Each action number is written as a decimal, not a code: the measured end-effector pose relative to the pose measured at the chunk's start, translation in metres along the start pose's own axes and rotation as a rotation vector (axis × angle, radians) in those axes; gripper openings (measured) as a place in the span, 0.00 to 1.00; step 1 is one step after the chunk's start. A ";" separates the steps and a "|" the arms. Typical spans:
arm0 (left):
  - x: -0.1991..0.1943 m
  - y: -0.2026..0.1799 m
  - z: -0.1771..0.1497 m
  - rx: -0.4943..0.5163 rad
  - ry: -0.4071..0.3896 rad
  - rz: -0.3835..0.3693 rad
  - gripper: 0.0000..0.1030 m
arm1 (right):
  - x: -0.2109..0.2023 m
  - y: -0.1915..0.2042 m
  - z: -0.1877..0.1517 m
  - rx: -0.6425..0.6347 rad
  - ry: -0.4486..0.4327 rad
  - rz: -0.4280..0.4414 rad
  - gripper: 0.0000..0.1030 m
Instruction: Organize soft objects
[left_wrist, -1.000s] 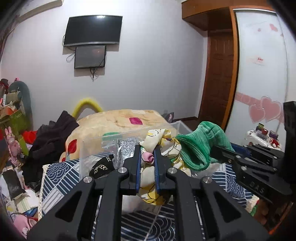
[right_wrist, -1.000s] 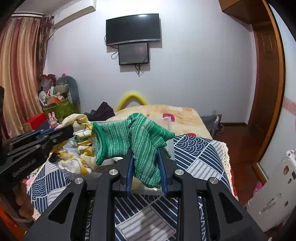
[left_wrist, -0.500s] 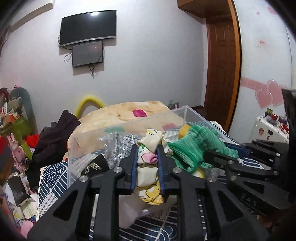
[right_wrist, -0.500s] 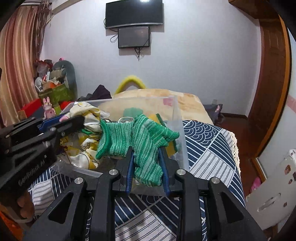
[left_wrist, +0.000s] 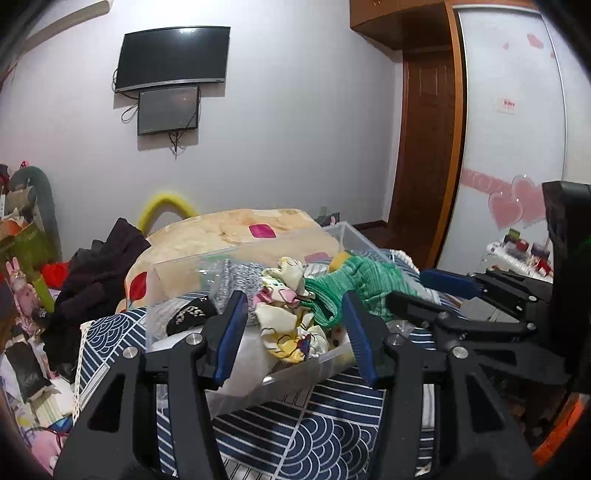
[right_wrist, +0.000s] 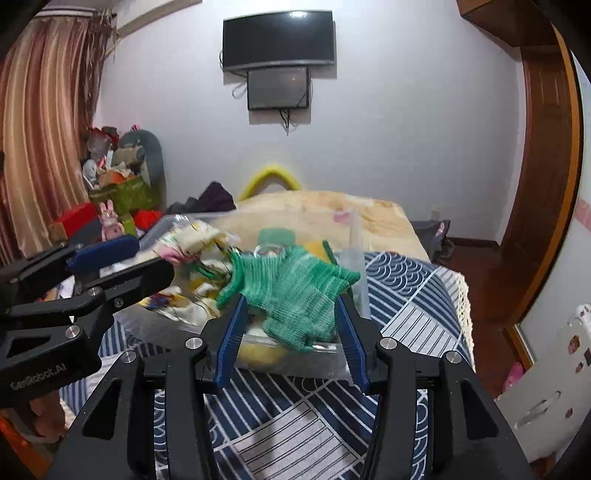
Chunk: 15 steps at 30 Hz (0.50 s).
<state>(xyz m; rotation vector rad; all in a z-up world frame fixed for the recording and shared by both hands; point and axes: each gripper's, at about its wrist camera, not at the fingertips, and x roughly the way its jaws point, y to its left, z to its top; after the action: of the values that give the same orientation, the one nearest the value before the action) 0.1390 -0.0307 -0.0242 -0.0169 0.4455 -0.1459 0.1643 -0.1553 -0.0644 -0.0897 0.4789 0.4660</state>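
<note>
A clear plastic bin (left_wrist: 243, 387) stands on the blue patterned bedspread (left_wrist: 314, 435). A yellow-and-white printed cloth (left_wrist: 286, 325) lies in it, between the spread fingers of my open left gripper (left_wrist: 295, 328). A green knitted glove (right_wrist: 291, 295) lies over the bin's near edge, between the spread fingers of my open right gripper (right_wrist: 290, 326). The glove also shows in the left wrist view (left_wrist: 354, 284), beside the cloth. The cloth shows in the right wrist view (right_wrist: 192, 251). A black item with gold print (left_wrist: 190, 315) and a yellow soft thing (right_wrist: 258, 354) lie in the bin.
A beige blanket (left_wrist: 236, 236) covers the bed behind the bin. Dark clothes (left_wrist: 96, 266) are piled at the left. Clutter and a pink rabbit toy (right_wrist: 110, 221) stand by the curtain. A wooden door (left_wrist: 424, 147) and a white wardrobe (left_wrist: 517, 129) are at the right.
Both grippers have opened and let go: the printed cloth and the green glove dropped from the fingers into the bin. Both grippers came lower and closer to the bin.
</note>
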 end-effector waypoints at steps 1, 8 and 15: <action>-0.005 0.001 0.001 -0.006 -0.006 -0.001 0.54 | -0.005 0.000 0.002 0.000 -0.015 0.004 0.45; -0.041 0.008 0.006 -0.032 -0.073 0.015 0.68 | -0.042 0.003 0.013 -0.002 -0.132 0.024 0.60; -0.079 0.010 0.009 -0.043 -0.149 0.037 0.92 | -0.065 0.008 0.019 0.004 -0.217 0.025 0.85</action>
<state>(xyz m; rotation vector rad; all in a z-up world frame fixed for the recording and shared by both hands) 0.0736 -0.0100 0.0168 -0.0610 0.3001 -0.0980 0.1178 -0.1710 -0.0175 -0.0284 0.2679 0.4932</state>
